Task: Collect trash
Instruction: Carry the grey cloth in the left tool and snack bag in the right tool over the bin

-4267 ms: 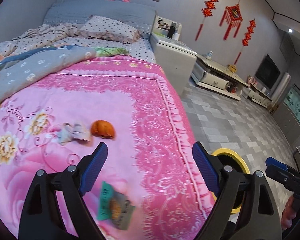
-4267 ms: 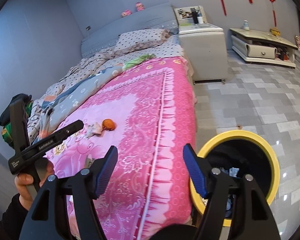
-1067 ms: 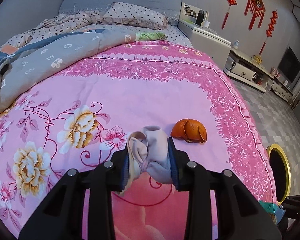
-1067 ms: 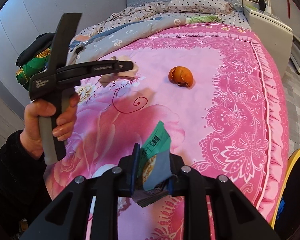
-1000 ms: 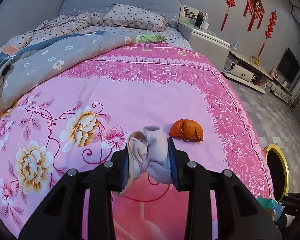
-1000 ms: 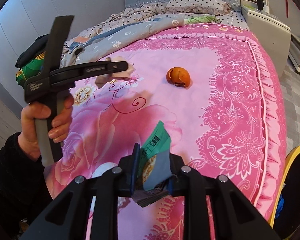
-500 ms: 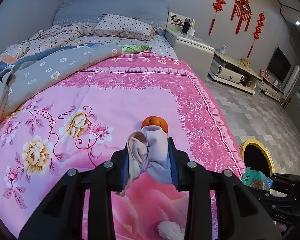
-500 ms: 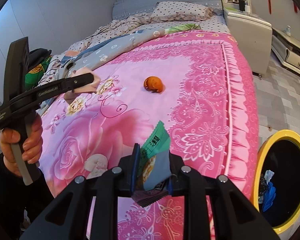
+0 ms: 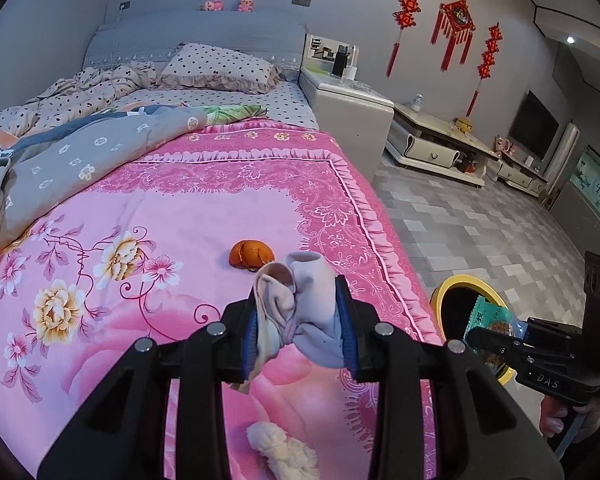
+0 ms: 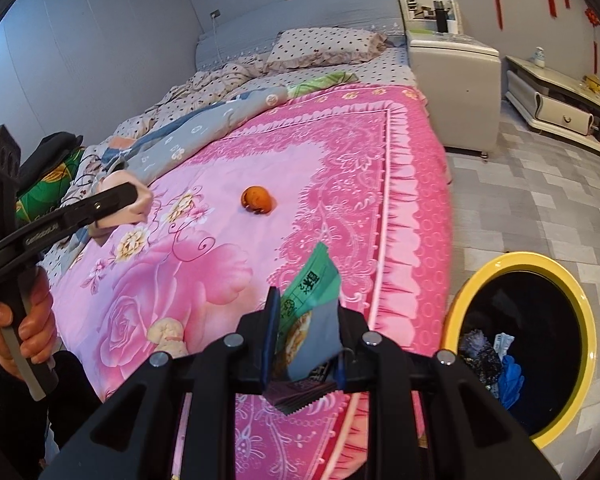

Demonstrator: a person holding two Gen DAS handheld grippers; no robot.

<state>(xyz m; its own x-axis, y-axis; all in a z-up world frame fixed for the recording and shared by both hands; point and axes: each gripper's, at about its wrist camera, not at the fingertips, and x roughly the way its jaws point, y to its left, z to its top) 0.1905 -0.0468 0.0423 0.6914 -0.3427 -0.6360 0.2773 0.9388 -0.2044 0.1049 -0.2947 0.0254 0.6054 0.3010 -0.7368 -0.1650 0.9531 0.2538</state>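
**Both grippers loaded; the bin lay to the right, nearer the right hand**

The left gripper was clamped on a crumpled pale tissue, and the right gripper was clamped on a green wrapper. Both were above the pink bedspread.

The relation that mattered was the direction to the bin, a dark container with a yellow rim that stood on the tiled floor just beside the edge of the bed. In the right wrist view its mouth was open low on the right side, close to the gripper, with some trash already inside. In the left wrist view the bin was also to the right, but farther, and the right gripper with the wrapper was partly in front of it. So I judged that the right hand was nearer and should probably drop first, and the left one must cross more of the bed.

Two pieces were not yet collected: an orange peel in the middle of the bedspread, ahead of both grippers, and a white wad near the foot edge, just below the left gripper.
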